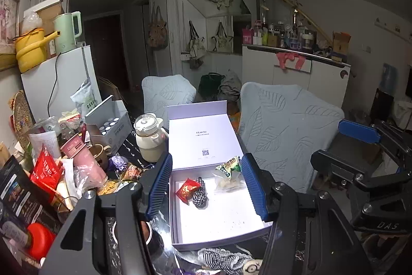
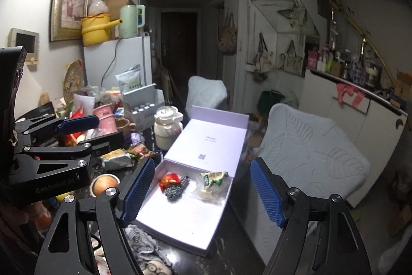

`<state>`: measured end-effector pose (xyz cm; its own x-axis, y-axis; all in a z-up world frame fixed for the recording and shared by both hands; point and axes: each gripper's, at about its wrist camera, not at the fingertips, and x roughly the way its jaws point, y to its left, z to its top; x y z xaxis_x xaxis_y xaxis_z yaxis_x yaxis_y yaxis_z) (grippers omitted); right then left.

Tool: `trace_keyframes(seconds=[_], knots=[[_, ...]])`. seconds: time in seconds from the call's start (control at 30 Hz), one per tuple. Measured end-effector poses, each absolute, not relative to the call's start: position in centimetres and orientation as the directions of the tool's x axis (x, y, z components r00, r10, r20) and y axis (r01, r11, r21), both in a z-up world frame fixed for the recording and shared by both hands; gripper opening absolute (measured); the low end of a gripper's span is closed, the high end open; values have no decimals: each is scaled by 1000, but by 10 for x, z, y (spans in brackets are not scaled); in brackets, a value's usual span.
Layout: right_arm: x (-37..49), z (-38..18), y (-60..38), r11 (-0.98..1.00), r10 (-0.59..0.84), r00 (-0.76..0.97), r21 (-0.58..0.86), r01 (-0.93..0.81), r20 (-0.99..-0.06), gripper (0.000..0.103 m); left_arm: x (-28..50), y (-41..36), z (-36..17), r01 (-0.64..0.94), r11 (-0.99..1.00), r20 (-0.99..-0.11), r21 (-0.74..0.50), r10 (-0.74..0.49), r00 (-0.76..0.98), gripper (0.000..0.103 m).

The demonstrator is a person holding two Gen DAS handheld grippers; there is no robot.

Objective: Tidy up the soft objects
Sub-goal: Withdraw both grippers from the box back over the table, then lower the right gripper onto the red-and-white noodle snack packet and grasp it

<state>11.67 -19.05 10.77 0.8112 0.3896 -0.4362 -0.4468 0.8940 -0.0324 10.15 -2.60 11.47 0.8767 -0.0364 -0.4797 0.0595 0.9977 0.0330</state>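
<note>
Both tongs (image 1: 207, 183) (image 2: 203, 190) parted, empty, striped cloth (image 1: 224, 259) cut off below box (image 1: 219, 240)

1. We see an open white box (image 1: 221, 226) lying flat on the dark table, its lid standing up at the far side.
2. Inside at the far left lies a crumpled red packet (image 1: 187, 190).
3. Touching its right side we see a black-and-white checked scrunchie (image 1: 200, 193).
4. Far right rests a clear bag with a green label (image 1: 230, 177).
5. Near the box's front edge lies a checked fabric piece (image 1: 224, 259).
</note>
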Motion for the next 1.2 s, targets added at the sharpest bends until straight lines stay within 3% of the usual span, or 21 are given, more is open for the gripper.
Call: trace_keyframes(seconds=[0.5, 1.2], knots=[[53, 91, -190, 891, 401, 820, -34, -452, -409, 78, 40, -23, 94, 74, 997, -477, -4, -67, 876, 55], [5, 10, -194, 903, 366, 759, 8, -430, -539, 78, -2, -19, 6, 114, 992, -618, -60, -127, 776, 55]])
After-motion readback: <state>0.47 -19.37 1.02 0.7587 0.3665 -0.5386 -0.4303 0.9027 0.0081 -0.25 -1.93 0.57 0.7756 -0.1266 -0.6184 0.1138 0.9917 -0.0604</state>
